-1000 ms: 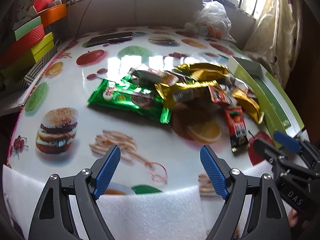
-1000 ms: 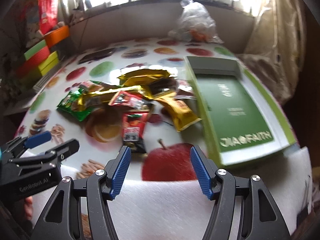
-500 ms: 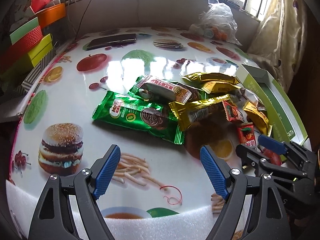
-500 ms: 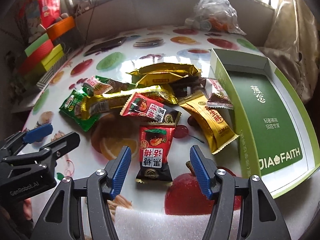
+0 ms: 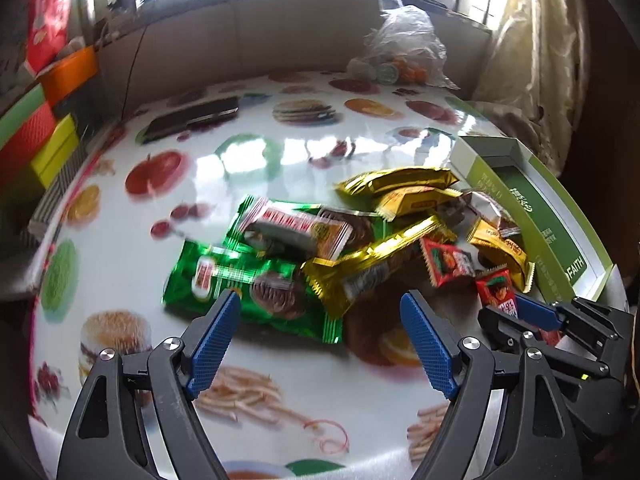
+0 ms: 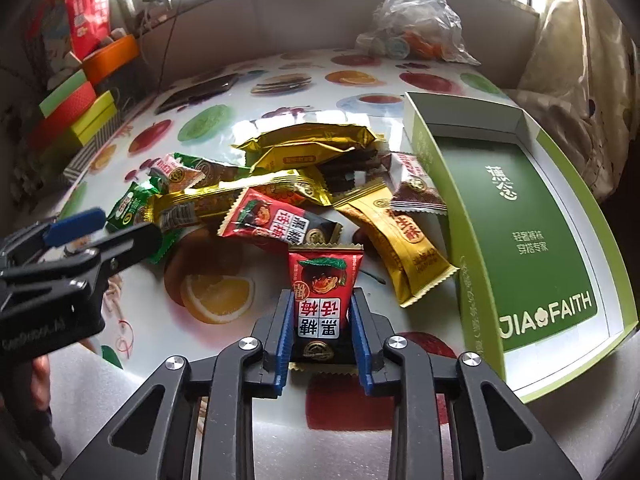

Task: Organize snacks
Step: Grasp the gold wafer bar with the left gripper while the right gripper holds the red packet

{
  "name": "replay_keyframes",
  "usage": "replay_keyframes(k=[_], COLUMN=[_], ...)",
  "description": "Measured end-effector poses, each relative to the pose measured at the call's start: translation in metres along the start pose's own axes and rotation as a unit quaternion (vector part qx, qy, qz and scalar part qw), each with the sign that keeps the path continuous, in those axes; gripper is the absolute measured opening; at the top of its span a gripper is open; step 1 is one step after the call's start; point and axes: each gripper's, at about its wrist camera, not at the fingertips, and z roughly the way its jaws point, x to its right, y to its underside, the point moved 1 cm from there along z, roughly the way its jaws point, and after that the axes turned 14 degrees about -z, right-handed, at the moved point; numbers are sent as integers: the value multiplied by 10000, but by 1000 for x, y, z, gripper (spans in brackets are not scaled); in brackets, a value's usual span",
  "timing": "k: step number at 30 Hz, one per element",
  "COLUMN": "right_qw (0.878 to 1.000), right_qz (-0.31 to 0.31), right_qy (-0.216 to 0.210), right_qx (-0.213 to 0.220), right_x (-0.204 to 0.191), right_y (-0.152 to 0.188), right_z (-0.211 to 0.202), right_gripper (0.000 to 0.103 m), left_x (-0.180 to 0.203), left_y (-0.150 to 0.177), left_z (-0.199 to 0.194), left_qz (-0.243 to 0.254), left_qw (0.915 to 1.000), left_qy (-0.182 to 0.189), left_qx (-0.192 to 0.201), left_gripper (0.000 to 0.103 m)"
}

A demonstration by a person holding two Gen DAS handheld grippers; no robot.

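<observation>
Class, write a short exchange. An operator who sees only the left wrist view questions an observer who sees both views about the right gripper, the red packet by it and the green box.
Operator: The right gripper is half hidden at my edge. Has it got the red packet?
Observer: Yes. The right gripper has just been closing, and its pads now press on both sides of the red packet.
Operator: I see only a strip of the green box. Is anything inside it?
Observer: No. The whole floor of the green box shows here, and no snack lies in it.
</observation>
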Motion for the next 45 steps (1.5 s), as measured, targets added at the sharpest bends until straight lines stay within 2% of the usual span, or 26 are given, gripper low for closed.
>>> replay_keyframes(k=[7, 17, 20, 23, 32, 36, 38, 40, 45], right_qw=[9999, 9996, 9996, 9996, 9995, 9995, 9995, 9995, 9995], right_qz=[53, 142, 171, 188, 226, 238, 243, 234, 242], right_qy=[-18, -68, -72, -86, -125, -147, -146, -134, -141], right_qx=[164, 226, 214, 197, 156, 142, 137, 137, 146], right_x=[7, 13, 14, 16, 19, 19, 19, 19, 21], right_y=[0, -1, -2, -2, -5, -5, -4, -4, -4], right_z=[-14, -24, -23, -22, -16, -14, -13, -14, -14], right_gripper=[25, 25, 25, 25, 25, 25, 25, 25, 25], left_x=[24, 48, 51, 52, 50, 55, 58, 62, 64], left_y=[-15, -21, -21, -22, -19, -20, -20, -16, -16], left_z=[13, 40, 44, 45, 47, 49, 54, 60, 58], left_qz=[622, 1386, 1446, 1477, 1750, 1792, 1804, 1898, 1809], left_qw=[9978, 9897, 9891, 9886, 9841, 9833, 9824, 9805, 9824], left_qy=[208, 131, 17, 99, -38, 29, 132, 62, 99], left_qx=[-86, -323, -279, -288, -300, -326, -461, -514, -453], left_gripper=[82, 82, 78, 72, 71, 71, 71, 71, 71])
